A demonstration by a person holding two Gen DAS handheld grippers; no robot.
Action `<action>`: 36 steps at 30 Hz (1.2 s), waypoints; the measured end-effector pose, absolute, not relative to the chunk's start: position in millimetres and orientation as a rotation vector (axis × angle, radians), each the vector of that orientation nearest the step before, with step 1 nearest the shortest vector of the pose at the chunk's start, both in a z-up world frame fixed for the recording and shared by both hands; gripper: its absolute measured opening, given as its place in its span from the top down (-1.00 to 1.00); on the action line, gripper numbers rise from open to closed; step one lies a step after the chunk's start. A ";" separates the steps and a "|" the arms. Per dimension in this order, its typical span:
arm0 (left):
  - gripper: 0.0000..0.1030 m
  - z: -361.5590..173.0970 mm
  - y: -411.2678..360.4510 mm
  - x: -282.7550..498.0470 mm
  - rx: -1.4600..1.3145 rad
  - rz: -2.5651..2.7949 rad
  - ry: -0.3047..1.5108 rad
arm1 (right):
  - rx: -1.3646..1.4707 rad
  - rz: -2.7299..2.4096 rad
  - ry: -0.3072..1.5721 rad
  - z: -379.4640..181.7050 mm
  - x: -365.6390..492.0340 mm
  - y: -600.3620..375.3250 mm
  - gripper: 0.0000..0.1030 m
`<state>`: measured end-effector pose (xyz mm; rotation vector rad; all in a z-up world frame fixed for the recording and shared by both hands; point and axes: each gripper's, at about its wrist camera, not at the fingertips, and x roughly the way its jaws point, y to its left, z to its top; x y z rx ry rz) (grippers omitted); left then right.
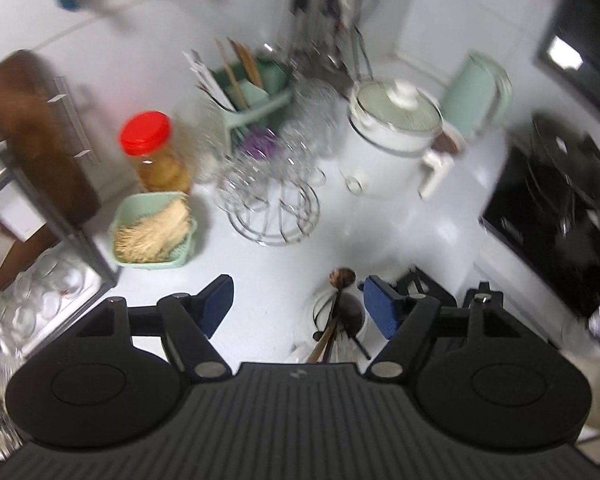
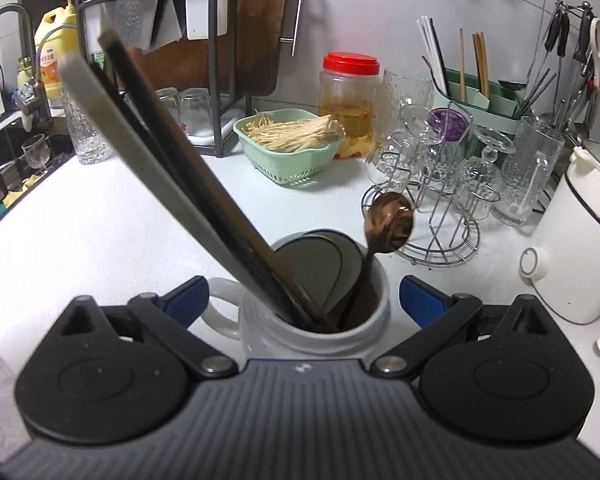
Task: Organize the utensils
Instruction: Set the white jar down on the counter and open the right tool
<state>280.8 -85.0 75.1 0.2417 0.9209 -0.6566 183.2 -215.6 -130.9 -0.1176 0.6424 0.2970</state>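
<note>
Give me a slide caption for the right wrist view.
Open right claw flanks a white mug holding chopsticks and a brown spoon on the kitchen counter.

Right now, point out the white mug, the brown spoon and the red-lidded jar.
white mug (image 2: 256, 326): right wrist view, outer wall below the rim.
brown spoon (image 2: 390, 222): right wrist view, middle of the bowl.
red-lidded jar (image 2: 351, 63): right wrist view, on the red lid.
</note>
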 end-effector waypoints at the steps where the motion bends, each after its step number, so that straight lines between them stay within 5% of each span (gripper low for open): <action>1: -0.48 78.0 -82.7 274.3 0.216 -0.634 0.904 | -0.085 0.309 0.647 -127.4 181.5 -219.8 -1.00; 19: -0.65 82.1 -60.9 129.0 -0.057 -0.203 0.664 | 0.028 0.316 0.525 -38.5 105.0 -294.2 -1.00; 36: -0.68 35.0 -87.0 14.3 -0.117 -0.063 0.682 | 0.179 0.281 0.422 0.2 3.2 -338.0 -1.00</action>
